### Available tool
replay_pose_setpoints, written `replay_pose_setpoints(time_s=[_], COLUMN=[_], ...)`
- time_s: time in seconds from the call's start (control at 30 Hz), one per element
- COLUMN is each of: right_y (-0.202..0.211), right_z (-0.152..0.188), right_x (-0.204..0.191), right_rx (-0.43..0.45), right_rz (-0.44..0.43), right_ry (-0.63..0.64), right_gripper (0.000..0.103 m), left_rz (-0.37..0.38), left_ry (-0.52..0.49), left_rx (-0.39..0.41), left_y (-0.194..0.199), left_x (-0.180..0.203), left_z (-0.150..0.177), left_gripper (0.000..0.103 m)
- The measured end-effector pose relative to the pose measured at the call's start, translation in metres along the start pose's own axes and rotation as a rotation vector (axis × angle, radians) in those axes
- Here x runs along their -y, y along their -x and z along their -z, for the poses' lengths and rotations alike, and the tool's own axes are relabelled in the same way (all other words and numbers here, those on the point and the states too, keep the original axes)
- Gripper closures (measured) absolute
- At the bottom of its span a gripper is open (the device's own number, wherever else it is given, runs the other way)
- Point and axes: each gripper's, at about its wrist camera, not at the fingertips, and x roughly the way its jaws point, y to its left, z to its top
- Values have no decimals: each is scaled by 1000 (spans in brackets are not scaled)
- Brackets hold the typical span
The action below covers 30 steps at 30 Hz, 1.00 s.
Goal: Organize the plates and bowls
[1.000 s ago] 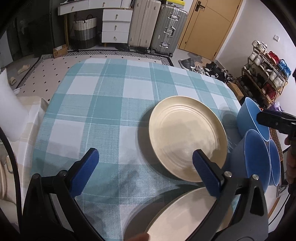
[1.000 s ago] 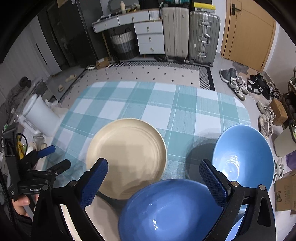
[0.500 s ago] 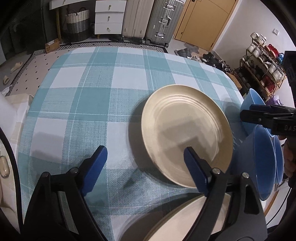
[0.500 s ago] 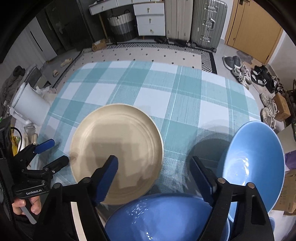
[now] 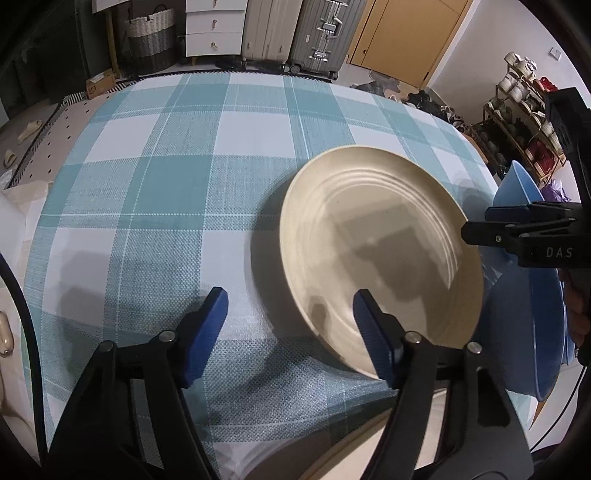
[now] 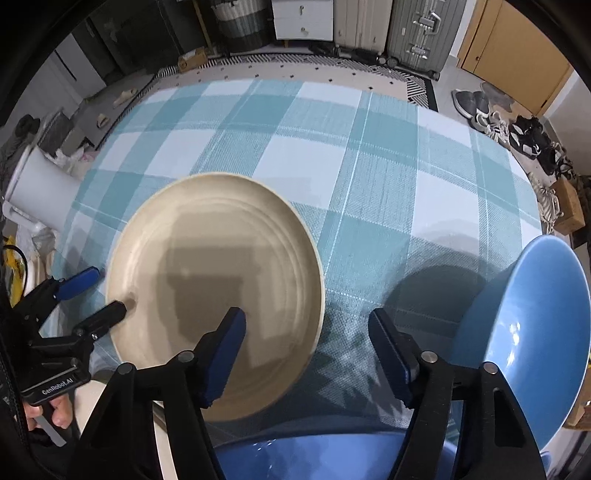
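Left gripper (image 5: 290, 314): blue pads are seen apart, and the jaws have just been closing. The near left rim of the cream plate (image 5: 380, 251) lies between the pads in the left wrist view, but no pad is seen pressing on it; nothing is gripped. One pad stands over the checked tablecloth (image 5: 184, 177), the other over the plate's inner face.

Right gripper (image 6: 306, 343): pads are likewise held apart, and the jaws have just been closing. Between them are seen the right edge of the cream plate and bare cloth; whether either is touched cannot be told from the right wrist view. Nothing is clasped.

Task items: the cream plate is set on the tablecloth near the table's near side, ringed ridges visible, with the shadow of a gripper cast across it. A blue bowl (image 6: 524, 332) stands to the right of the plate, apart from it, tilted with its opening turned toward the plate. A second blue bowl (image 6: 314, 456) is seen at the near edge, below the right gripper, partly hidden by the jaws. A second cream plate (image 5: 354, 458) is partly visible at the near edge under the left gripper.

Surroundings: suitcases (image 5: 291, 33) and a white drawer unit (image 5: 214, 26) are noted beyond the table, a shoe rack (image 5: 524, 122) to the right.
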Motion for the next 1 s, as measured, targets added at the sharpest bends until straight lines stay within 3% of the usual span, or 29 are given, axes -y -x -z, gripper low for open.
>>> replay_pose_setpoints(time_s=[0.2, 0.37, 0.5, 0.57, 0.7, 1.0], right_y=[-14, -20, -21, -21, -18, -12], right_z=[-1, -1, 1, 1, 1, -1], right_x=[-1, 3, 3, 4, 1, -6], right_rx=[-38, -54, -55, -49, -18, 23], right_rz=[9, 24, 21, 25, 29, 47], right_ry=[16, 8, 9, 6, 22, 36], right_gripper=[46, 65, 72, 82, 91, 92], left_rz=[2, 3, 13, 17, 21, 6], left_ry=[-16, -39, -56, -63, -76, -68], left_rx=[-19, -33, -33, -32, -25, -13], left_y=[-9, -14, -14, -14, -13, -10], left_x=[4, 7, 9, 10, 14, 11], left_z=[2, 3, 4, 4, 5, 4], left_gripper=[54, 69, 76, 79, 84, 85])
